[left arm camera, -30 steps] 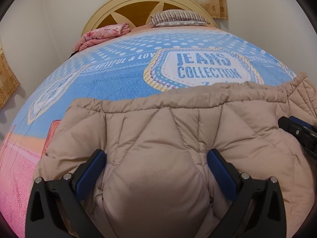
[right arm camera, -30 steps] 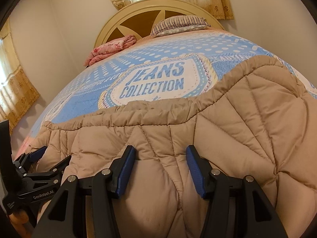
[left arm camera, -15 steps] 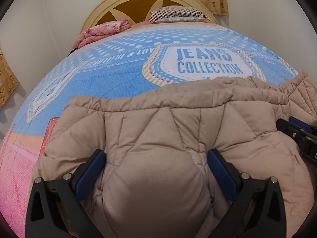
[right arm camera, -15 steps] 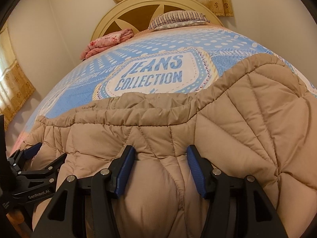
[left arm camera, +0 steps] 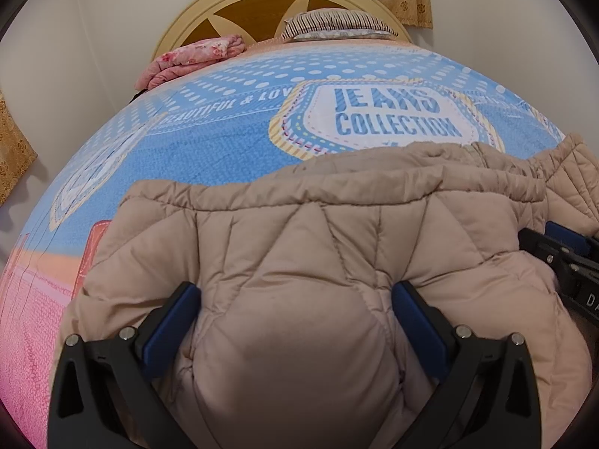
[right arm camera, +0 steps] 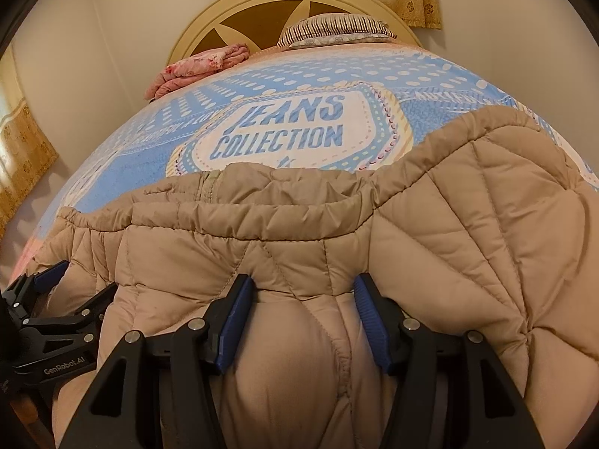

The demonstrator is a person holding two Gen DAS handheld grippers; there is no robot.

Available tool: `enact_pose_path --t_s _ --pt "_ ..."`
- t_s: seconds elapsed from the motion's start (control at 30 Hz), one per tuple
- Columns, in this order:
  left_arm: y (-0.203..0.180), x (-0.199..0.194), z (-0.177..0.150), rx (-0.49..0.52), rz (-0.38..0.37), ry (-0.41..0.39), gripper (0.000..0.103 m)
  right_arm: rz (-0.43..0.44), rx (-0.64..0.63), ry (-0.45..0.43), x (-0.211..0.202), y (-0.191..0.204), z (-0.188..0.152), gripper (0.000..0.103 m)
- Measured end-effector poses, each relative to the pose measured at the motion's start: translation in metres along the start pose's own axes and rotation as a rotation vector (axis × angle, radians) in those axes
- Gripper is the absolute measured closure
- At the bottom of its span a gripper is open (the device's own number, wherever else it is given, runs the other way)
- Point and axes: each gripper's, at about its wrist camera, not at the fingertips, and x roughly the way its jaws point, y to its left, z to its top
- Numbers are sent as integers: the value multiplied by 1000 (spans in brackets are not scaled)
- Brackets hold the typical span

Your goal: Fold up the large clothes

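Beige and puffy, the quilted coat is spread near the foot of the bed, on the blue bedspread with big letters on it. A fat bunch of the coat is squeezed between the blue pads of the left gripper, and the jaws are held quite wide by all that stuffing. Another bunch is pinched by the right gripper, with the jaws set narrower around a smaller lump. Both tools are pointed slanting down at the bed, side by side, and each one can be seen at the edge of the other's view. It looks as if the near edge of the coat is being picked up so that it can be folded over toward the far edge. For the next move, both bunches would need to be lifted together and carried forward evenly, or the thick coat may slip or fold crooked. Far away, a pink blanket and a striped pillow are lying by the headboard.
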Motion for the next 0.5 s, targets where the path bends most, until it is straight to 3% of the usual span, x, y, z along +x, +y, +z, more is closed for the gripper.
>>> enact_pose_path --t_s 0.3,0.5 --pt "0 1 -1 3 4 1 0 -63 -70 44 -3 13 6 44" --pt "1 2 -1 0 -1 1 0 -17 -50 -42 -48 27 -2 44"
